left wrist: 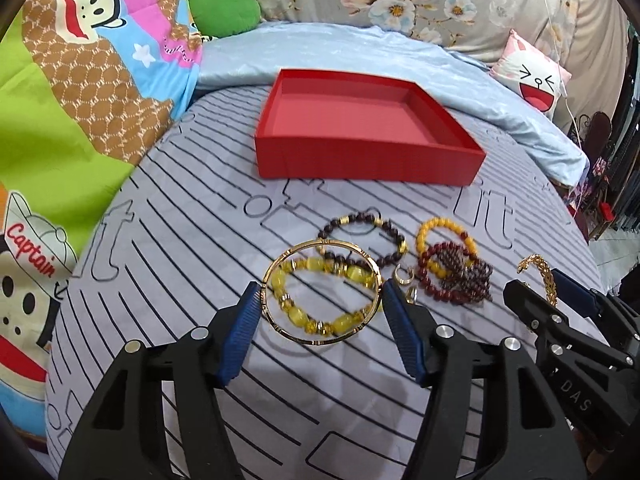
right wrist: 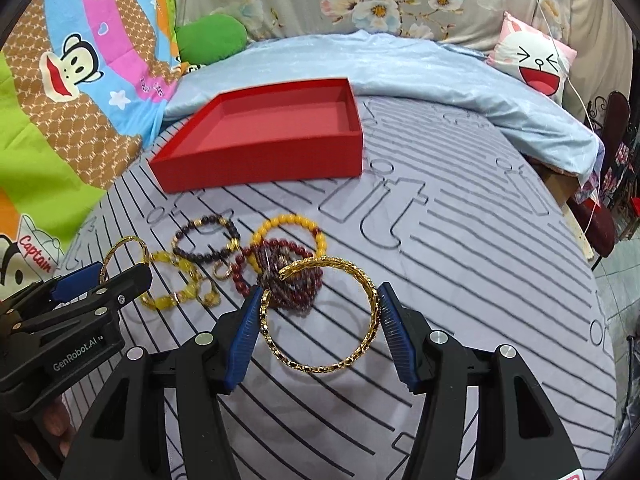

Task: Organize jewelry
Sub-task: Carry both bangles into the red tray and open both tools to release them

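**2 bangles held above the striped sheet, red box open behind**

Nearest to the left wrist camera, the left gripper (left wrist: 322, 300) pinches a thin gold bangle (left wrist: 320, 336) between its 2 blue pads – 1 pad touches the ring on each side. Through the ring shows a yellow bead bracelet (left wrist: 316, 320) that lies on the sheet.

In the right wrist view, the right gripper (right wrist: 320, 306) is pressed on a gold chain-pattern bangle (right wrist: 320, 366) in the same way, with the pads against its 2 opposite sides. This bangle is an open cuff, and its loose end (right wrist: 288, 270) curls at the far side.

Just beyond both grippers, the rest of the jewelry lies in a small group on the grey striped bedsheet (right wrist: 460, 280): a dark brown bead bracelet (right wrist: 208, 242) with gold spacers, an orange bead bracelet (right wrist: 290, 224), a dark red bead strand (right wrist: 296, 296) in a loose pile that overlaps the orange one, and a small gold ring (right wrist: 221, 271) between the bracelets.

Farther back stands the red box (left wrist: 360, 158) – open, shallow, and nothing is seen inside it. It is well apart from the jewelry.

Behind the box lies a folded light blue blanket (left wrist: 320, 48). A cartoon monkey quilt (left wrist: 80, 80) is at the left, a green cushion (left wrist: 224, 10) near it, and a pillow with a laughing face (left wrist: 534, 76) at the far right.
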A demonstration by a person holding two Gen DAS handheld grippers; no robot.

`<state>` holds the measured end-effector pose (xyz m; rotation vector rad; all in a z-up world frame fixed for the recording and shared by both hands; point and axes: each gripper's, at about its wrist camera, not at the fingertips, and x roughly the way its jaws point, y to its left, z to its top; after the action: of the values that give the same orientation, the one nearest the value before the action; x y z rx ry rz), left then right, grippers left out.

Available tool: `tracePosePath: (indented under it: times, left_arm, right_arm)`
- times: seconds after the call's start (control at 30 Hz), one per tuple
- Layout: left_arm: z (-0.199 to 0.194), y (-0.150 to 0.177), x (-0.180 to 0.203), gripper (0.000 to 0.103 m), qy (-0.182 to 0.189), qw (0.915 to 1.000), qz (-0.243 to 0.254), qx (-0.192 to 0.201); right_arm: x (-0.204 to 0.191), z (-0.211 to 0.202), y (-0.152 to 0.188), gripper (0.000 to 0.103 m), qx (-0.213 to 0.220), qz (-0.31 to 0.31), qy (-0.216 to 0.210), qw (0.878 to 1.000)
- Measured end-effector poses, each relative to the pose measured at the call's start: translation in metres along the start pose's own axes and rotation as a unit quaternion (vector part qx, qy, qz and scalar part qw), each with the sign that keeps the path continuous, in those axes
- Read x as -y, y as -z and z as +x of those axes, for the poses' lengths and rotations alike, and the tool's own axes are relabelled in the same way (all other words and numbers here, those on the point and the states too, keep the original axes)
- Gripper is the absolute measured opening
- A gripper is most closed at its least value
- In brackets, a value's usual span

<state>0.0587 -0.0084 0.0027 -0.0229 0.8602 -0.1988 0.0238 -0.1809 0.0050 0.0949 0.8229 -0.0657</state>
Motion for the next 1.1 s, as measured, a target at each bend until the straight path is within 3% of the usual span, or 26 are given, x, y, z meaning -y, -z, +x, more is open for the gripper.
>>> tracePosePath:
  times: [0.23,0.4,0.7,0.77,0.9,1.1]
  left_arm:
    - [0.003,-0.036,0.002,0.059,0.002,0.9998,0.015,0.015]
    - [0.017,-0.08,0.003,0.059,0.004,0.999,0.032,0.031]
    - [0.081,-0.168,0.008,0.059,0.002,0.997,0.063,0.045]
    - [0.105,-0.188,0.008,0.059,-0.006,0.9972,0.063,0.039]
    - [0.147,-0.215,0.003,0.059,0.012,0.9987,0.049,0.003]
    - [0.195,-0.236,0.003,0.059,-0.001,0.9983,0.047,-0.034]
  right_arm:
    - [-0.006,0.005,-0.039,0.056,0.017,-0.01,-0.017,1.0]
    - [-0.013,0.02,-0.088,0.056,0.032,-0.026,-0.026,0.999]
    - [-0.017,0.084,-0.176,0.056,0.031,-0.031,-0.025,0.999]
    - [-0.018,0.105,-0.195,0.056,0.026,-0.034,-0.02,0.999]
    - [-0.014,0.148,-0.227,0.056,0.002,-0.025,-0.025,0.999]
    - [-0.01,0.206,-0.247,0.056,-0.043,-0.013,-0.028,0.999]
